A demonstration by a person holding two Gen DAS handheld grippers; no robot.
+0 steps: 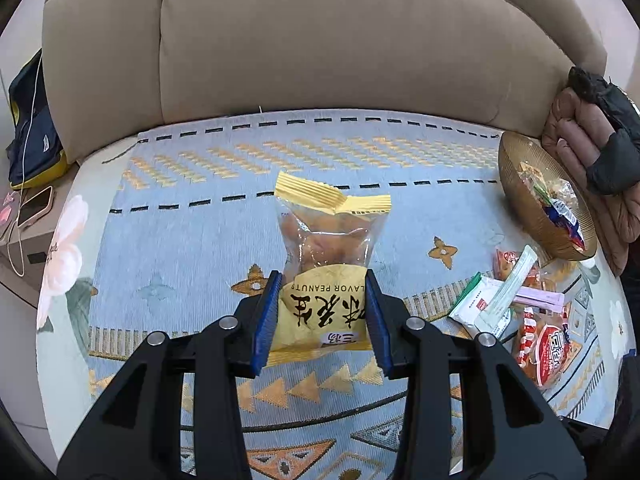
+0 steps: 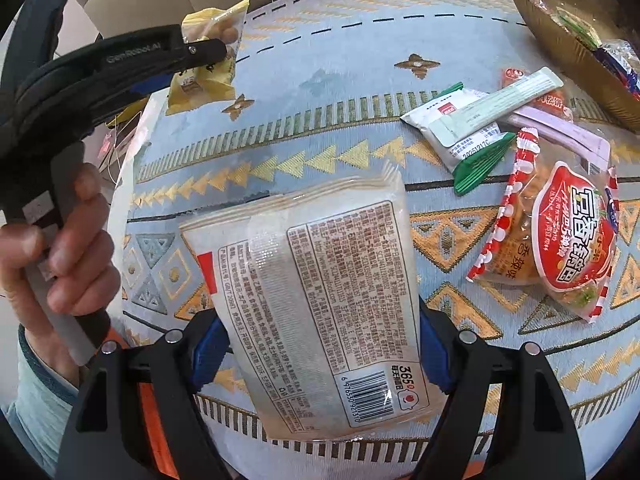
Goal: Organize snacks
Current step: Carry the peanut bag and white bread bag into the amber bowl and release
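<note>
My left gripper (image 1: 322, 312) is shut on a yellow peanut packet (image 1: 326, 256), held above the patterned cloth; the packet also shows in the right wrist view (image 2: 208, 60), held by the left gripper (image 2: 208, 50). My right gripper (image 2: 320, 344) is shut on a white snack pack (image 2: 320, 300) with its printed back and barcode facing me. An amber glass plate (image 1: 516, 188) with several wrapped snacks stands at the right, also in the right wrist view (image 2: 560, 32). Loose snacks lie near it: a red bag (image 2: 560, 232), a green-ended white packet (image 2: 464, 136) and stick sachets (image 2: 504, 100).
A blue and orange patterned cloth (image 1: 200, 220) covers the table. A beige sofa (image 1: 320, 40) stands behind it. A side table with phones and cables (image 1: 32, 208) is at the left. A gloved hand (image 1: 592, 140) is by the plate.
</note>
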